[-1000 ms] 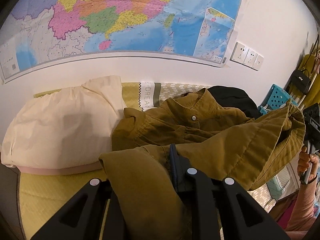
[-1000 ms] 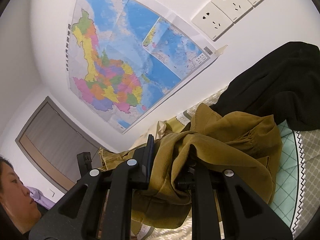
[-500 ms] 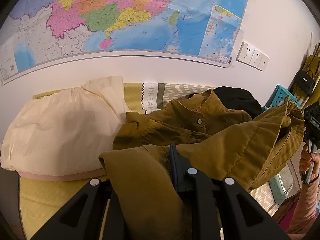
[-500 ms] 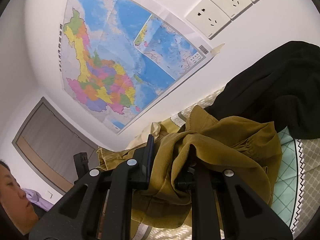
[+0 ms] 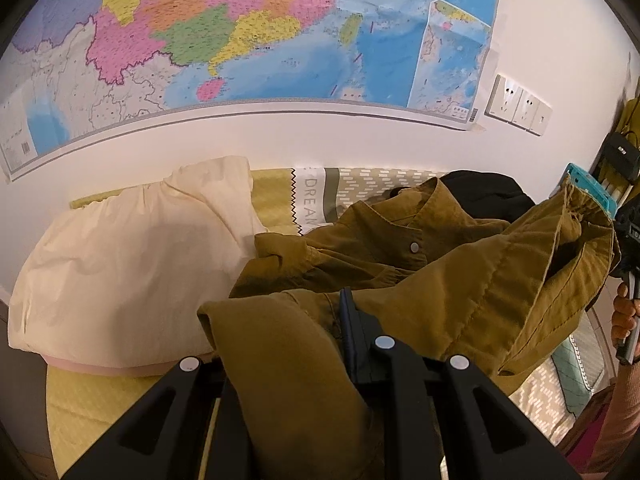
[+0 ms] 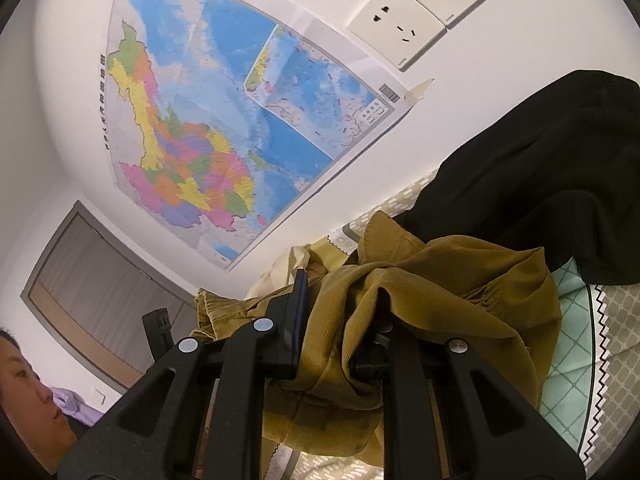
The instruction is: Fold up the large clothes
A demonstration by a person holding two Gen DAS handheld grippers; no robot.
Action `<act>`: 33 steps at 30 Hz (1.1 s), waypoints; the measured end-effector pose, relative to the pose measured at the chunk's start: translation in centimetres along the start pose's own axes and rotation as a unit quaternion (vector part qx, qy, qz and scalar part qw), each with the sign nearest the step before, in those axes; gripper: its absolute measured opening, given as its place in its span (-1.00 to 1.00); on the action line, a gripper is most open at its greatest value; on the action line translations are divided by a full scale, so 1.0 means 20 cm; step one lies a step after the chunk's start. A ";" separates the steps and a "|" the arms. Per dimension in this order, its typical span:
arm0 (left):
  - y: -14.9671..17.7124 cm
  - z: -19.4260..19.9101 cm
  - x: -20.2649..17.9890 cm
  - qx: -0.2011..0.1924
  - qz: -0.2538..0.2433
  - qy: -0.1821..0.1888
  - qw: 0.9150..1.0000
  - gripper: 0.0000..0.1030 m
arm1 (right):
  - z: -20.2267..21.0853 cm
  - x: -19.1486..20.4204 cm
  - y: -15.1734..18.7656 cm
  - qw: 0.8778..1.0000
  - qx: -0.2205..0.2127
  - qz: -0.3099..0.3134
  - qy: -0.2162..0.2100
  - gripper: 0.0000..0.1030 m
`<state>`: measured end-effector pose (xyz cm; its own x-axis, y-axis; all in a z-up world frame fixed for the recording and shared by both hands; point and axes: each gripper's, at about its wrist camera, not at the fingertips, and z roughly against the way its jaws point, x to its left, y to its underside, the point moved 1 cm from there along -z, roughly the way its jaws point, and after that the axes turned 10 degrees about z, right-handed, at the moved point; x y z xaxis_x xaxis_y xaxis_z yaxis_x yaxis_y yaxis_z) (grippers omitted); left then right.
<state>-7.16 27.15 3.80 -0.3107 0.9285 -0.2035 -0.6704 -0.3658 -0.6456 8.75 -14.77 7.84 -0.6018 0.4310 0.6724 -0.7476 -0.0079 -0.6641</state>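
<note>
The bed (image 5: 92,396) carries a cream pillow (image 5: 132,276), a black garment (image 6: 540,184) and the olive-brown shirt (image 5: 400,252), whose collar end lies bunched on the cover beneath the wall map (image 5: 240,40) while its near edge hangs lifted between the two tools. Since a second ago that raised edge has drifted slightly across and lower, so the fold looks early, with the cloth being carried over rather than laid. The left hand-held gripper (image 5: 320,320) and the right hand-held gripper (image 6: 344,312) each stay clenched on shirt fabric.
</note>
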 end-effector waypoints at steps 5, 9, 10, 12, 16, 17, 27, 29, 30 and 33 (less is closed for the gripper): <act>-0.01 -0.03 -0.01 -0.003 -0.006 -0.009 1.000 -0.70 | -0.03 -0.04 -0.01 1.000 0.004 -0.006 0.006 -0.69; -0.02 -0.07 -0.03 -0.004 -0.011 -0.018 1.000 -0.70 | -0.05 -0.07 -0.02 1.000 0.007 -0.011 0.008 -0.68; -0.02 -0.07 -0.03 -0.004 -0.011 -0.020 1.000 -0.70 | -0.06 -0.08 -0.02 1.000 0.008 -0.012 0.009 -0.67; -0.02 -0.09 -0.03 -0.004 -0.013 -0.024 1.000 -0.70 | -0.07 -0.09 -0.03 1.000 0.010 -0.013 0.010 -0.67; -0.02 -0.12 -0.03 -0.005 -0.015 -0.031 0.999 -0.70 | -0.09 -0.12 -0.03 1.000 0.014 -0.017 0.011 -0.65; -0.02 -0.12 -0.04 -0.005 -0.016 -0.032 0.999 -0.70 | -0.10 -0.12 -0.03 1.000 0.015 -0.018 0.012 -0.65; -0.04 -0.19 -0.05 -0.004 -0.022 -0.048 0.999 -0.70 | -0.16 -0.21 -0.04 0.999 0.025 -0.031 0.021 -0.65; -0.05 -0.21 -0.05 -0.002 -0.021 -0.049 0.999 -0.70 | -0.18 -0.22 -0.04 0.999 0.027 -0.033 0.022 -0.65; -0.05 -0.22 -0.05 -0.001 -0.021 -0.049 0.999 -0.70 | -0.19 -0.24 -0.04 0.999 0.029 -0.037 0.023 -0.65; -0.06 -0.25 -0.04 0.004 -0.017 -0.051 0.999 -0.69 | -0.21 -0.26 -0.05 0.998 0.033 -0.040 0.026 -0.64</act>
<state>-2.76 27.10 1.04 -0.3537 0.9294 -0.1057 -0.6865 -0.3347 -0.6455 13.76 -13.24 3.56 -0.5257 0.4785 0.7034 -0.8105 -0.0304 -0.5850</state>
